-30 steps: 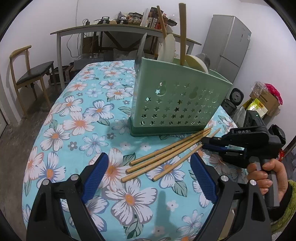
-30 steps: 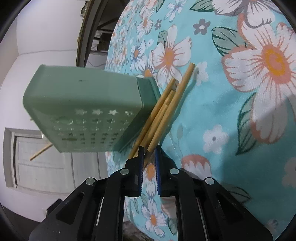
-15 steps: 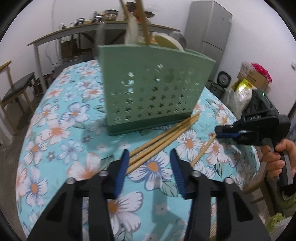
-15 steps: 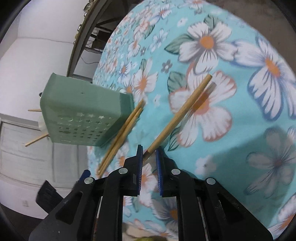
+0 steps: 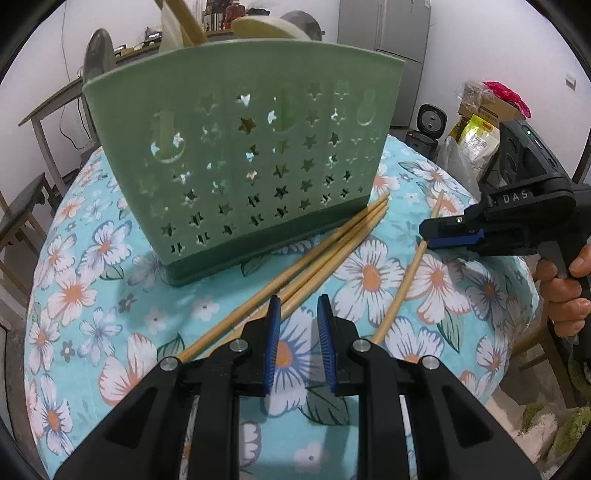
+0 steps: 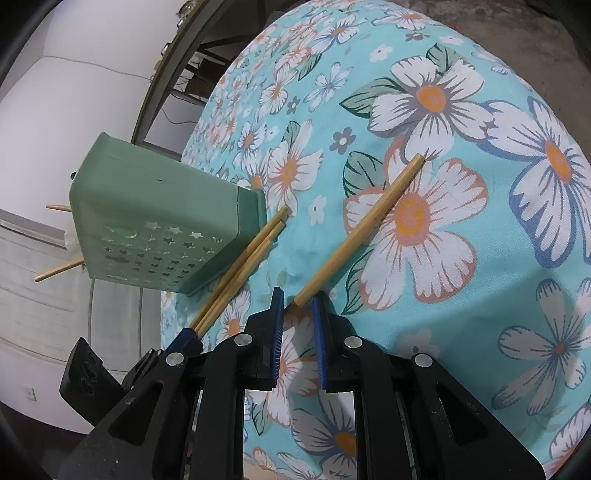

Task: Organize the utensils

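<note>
A green star-punched holder (image 5: pixel 258 155) (image 6: pixel 155 229) stands on the floral cloth with wooden utensils in it. A bundle of three chopsticks (image 5: pixel 332 247) (image 6: pixel 243 266) lies slanted against its base. My left gripper (image 5: pixel 299 301) is closing over the bundle's near part. The sticks run under its left pad tip and the gap shows mostly cloth. A single chopstick (image 5: pixel 400 288) (image 6: pixel 362 229) lies apart on the cloth. One end sits between the tips of my right gripper (image 6: pixel 298 294) (image 5: pixel 424 234), whose pads stand a little wider than the stick. A hand (image 5: pixel 565 288) holds that gripper.
The round table's edge (image 6: pixel 554 110) drops away close beyond the single chopstick. Off the table are a grey fridge (image 5: pixel 384 29), a rice cooker (image 5: pixel 428 125), boxes and bags (image 5: pixel 480 122), a chair (image 5: pixel 22 221) and a long side table (image 5: pixel 55 110).
My left gripper has come in low toward the bundle and its jaws have narrowed from wide apart. My right gripper has drawn one chopstick out of the bundle, away from the holder.
</note>
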### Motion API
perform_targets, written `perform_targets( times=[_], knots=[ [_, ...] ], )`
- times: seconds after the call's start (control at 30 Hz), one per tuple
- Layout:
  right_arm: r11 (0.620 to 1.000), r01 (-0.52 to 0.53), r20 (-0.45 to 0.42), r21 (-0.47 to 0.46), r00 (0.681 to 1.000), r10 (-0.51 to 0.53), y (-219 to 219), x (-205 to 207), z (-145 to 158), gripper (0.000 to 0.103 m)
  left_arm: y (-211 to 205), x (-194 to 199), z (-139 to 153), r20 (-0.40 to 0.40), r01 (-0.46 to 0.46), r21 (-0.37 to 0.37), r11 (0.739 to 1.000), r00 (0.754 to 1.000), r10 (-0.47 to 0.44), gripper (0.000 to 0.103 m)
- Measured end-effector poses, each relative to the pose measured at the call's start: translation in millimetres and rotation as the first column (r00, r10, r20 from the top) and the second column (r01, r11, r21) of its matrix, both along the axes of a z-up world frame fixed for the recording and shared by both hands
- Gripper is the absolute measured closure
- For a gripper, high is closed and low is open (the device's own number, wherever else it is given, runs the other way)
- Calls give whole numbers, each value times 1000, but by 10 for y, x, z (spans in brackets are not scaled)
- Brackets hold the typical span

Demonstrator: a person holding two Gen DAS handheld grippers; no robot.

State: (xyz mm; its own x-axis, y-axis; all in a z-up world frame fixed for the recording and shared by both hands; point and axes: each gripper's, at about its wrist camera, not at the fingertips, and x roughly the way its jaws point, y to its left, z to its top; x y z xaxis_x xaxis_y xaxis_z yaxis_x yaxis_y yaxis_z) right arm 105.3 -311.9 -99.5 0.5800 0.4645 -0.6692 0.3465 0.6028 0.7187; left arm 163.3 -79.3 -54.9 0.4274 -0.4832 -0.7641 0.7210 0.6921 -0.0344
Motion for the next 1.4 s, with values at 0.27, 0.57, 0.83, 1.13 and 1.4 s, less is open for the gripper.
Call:
perform_targets(
  times=[0.27, 0.57, 0.83, 1.13, 1.4],
  knots=[
    [1000, -1, 3, 5, 1000, 1, -38, -59, 2, 90, -139, -5, -73, 23, 28, 44, 999, 999, -29, 83],
    [1000, 13, 6, -14, 1000, -13, -47, 9, 18, 90, -315, -35, -111, 18, 47, 45, 998, 999, -48, 83],
    [996, -28, 9, -84, 1000, 28, 14, 125, 84, 89, -394, -43, -179, -61, 31, 22, 999, 998, -30, 84],
    [997, -31, 12, -68, 999, 32, 4, 107, 65, 88, -90, -29, -9, -1, 3, -16, 1000, 1000, -3, 84],
    [997, -49, 9, -53, 999, 50, 5, 2, 61, 88, -108, 76, -95, 54, 16, 42, 999, 998, -18, 82]
  ],
)
